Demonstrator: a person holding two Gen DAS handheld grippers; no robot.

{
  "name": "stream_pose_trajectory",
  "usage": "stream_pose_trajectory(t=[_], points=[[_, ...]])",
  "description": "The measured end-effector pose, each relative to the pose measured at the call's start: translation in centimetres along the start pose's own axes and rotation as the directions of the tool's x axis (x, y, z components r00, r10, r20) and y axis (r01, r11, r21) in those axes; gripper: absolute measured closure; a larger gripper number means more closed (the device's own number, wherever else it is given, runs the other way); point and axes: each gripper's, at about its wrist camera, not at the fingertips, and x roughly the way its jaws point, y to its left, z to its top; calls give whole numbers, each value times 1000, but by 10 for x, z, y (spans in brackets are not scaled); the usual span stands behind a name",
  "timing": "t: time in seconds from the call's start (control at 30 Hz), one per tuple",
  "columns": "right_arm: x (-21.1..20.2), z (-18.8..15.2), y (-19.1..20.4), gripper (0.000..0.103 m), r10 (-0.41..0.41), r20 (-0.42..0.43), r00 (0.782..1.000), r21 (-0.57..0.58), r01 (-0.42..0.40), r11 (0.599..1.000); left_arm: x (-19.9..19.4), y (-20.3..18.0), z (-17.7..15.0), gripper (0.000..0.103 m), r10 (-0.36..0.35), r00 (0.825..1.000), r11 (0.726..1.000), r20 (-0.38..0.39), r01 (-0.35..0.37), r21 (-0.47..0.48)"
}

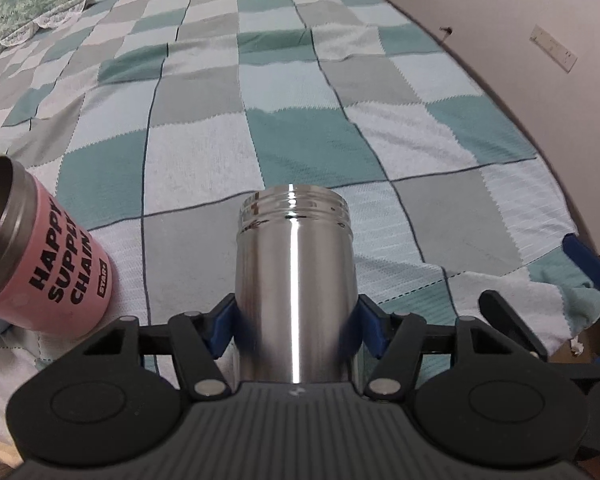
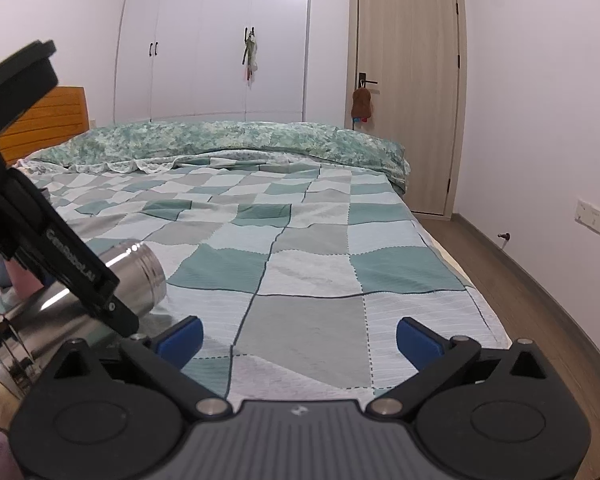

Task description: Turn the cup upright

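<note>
A shiny steel cup [image 1: 296, 276] with a threaded rim lies on its side on the checked bedspread, its mouth pointing away from me. My left gripper [image 1: 296, 330] is shut on the cup's body, blue pads pressing both sides. In the right wrist view the same steel cup [image 2: 136, 276] lies at the left, partly hidden behind the left gripper's black body [image 2: 40, 224]. My right gripper [image 2: 298, 340] is open and empty, low over the bedspread to the right of the cup.
A pink cup [image 1: 44, 264] with black lettering lies tilted on the bed, left of the steel cup, mouth toward me. The checked bedspread [image 2: 308, 264] stretches ahead to a green quilt [image 2: 228, 140]. The bed's right edge, wood floor [image 2: 540, 300] and wall lie to the right.
</note>
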Motion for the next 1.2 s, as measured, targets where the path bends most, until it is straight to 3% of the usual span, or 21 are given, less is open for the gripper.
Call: stream_pose_trajectory(t=[0.3,0.4,0.57,0.7,0.83,1.0,1.03,1.1,1.17,1.2], points=[[-8,-2,6,0,-1,43,999,0,1,1000,-39,9,-7,40,-48,984,999,170,49,-2],[-10,-2,11,0,4,69,998,1,-4,1000,-51,15,-9,40,-47,965,999,259,53,-14],[-15,-2,19,0,6,114,993,-2,-6,1000,-57,27,-14,41,-20,912,998,411,45,-52],[-17,-1,24,0,8,135,991,-3,-8,1000,-51,31,-13,41,35,889,997,456,-3,-72],[-18,0,29,0,12,147,989,-8,-11,1000,-43,32,-11,41,101,854,995,510,-79,-64],[-15,1,33,0,14,144,989,-14,-12,1000,-23,32,-17,40,116,856,993,503,-110,-43],[-14,1,33,0,15,144,989,-15,-13,1000,-23,31,-20,40,115,843,993,525,-115,-32],[-14,1,35,0,15,146,989,-16,-13,1000,-23,29,-24,40,112,836,992,537,-123,-14],[-15,2,36,0,16,152,988,-17,-14,1000,-25,29,-26,25,97,836,993,541,-117,2],[-17,2,37,0,15,157,987,-17,-13,1000,-28,29,-28,8,91,832,994,547,-112,5]])
